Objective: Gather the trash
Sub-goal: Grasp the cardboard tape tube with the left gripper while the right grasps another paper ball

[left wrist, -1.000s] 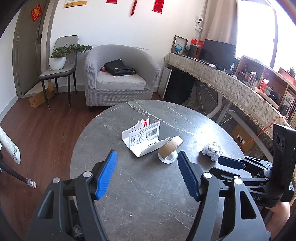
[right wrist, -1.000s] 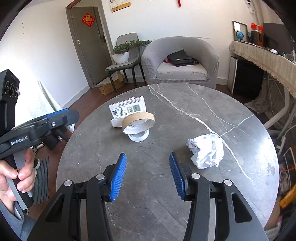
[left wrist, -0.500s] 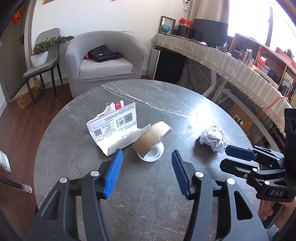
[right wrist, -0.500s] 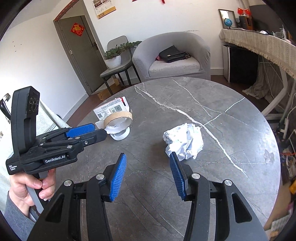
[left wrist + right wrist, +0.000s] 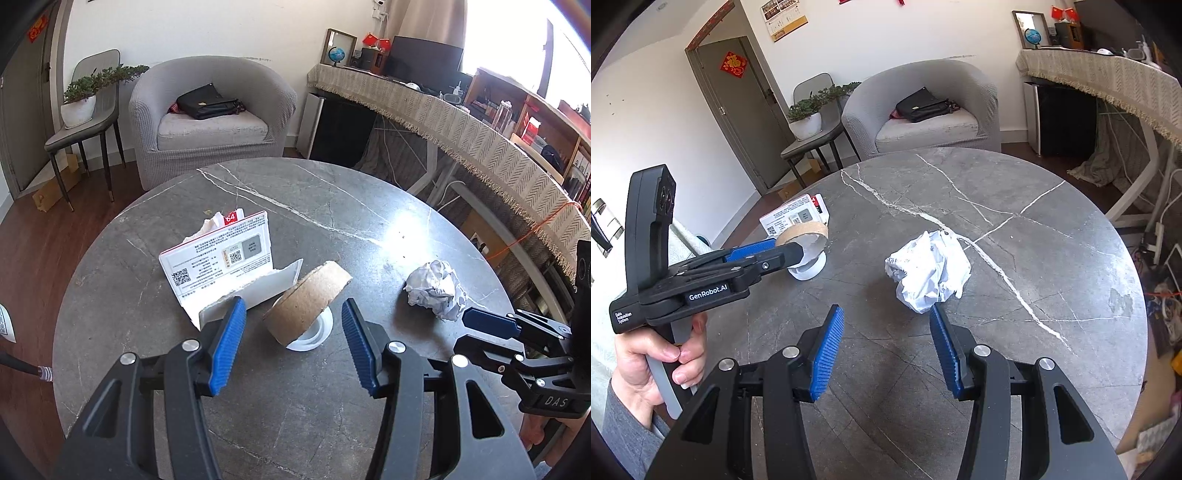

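Note:
On the round grey marble table point(image 5: 258, 406) lie a brown cardboard tape core point(image 5: 306, 297) leaning on a white ring point(image 5: 314, 338), a torn white paper envelope point(image 5: 225, 269) with QR codes, and a crumpled white paper ball point(image 5: 436, 288). My left gripper point(image 5: 291, 345) is open, its blue pads on either side of the tape core, just short of it. My right gripper point(image 5: 886, 350) is open, just short of the paper ball point(image 5: 929, 275), which sits ahead and slightly right of the gap. The tape core point(image 5: 803, 236) shows behind the left gripper point(image 5: 764, 254).
A grey armchair point(image 5: 210, 122) with a black bag stands beyond the table. A chair with a potted plant point(image 5: 81, 99) is at the far left. A cloth-covered desk point(image 5: 461, 122) runs along the right. A door point(image 5: 738, 110) is in the far wall.
Both grippers have moved forward and lower over the table. The left has closed in on the tape core, the right on the paper ball. Both stay open.

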